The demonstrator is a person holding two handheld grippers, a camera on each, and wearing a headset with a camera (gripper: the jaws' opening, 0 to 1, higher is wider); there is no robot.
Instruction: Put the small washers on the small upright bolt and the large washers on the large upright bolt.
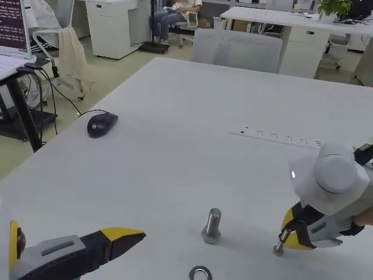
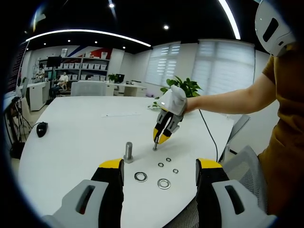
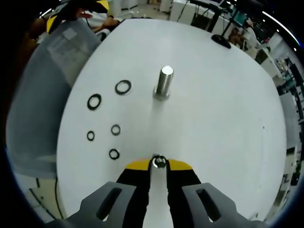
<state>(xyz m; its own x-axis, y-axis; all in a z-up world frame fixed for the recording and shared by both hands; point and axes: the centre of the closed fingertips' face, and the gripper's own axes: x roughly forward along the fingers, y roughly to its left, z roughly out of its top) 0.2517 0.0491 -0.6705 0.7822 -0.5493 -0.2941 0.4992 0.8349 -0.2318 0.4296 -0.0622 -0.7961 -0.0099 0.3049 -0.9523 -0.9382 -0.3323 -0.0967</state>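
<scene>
The small bolt (image 1: 280, 244) stands near the table's front right, slightly tilted. My right gripper (image 1: 289, 230) is shut on its top end, seen between the tips as a small round metal piece (image 3: 159, 162). The large bolt (image 1: 211, 226) stands upright and bare to its left. Two large washers (image 3: 94, 101) (image 3: 123, 87) and three small washers (image 3: 90, 136) (image 3: 115, 129) (image 3: 114, 154) lie flat on the table. My left gripper (image 2: 160, 167) hangs open with nothing in it, short of the large washers (image 2: 140, 176) and the large bolt (image 2: 128, 152).
A black mouse (image 1: 102, 123) lies at the table's left edge, its cable running off the side. A white power strip (image 1: 280, 137) lies further back on the right. A grey chair back (image 1: 236, 49) stands behind the table.
</scene>
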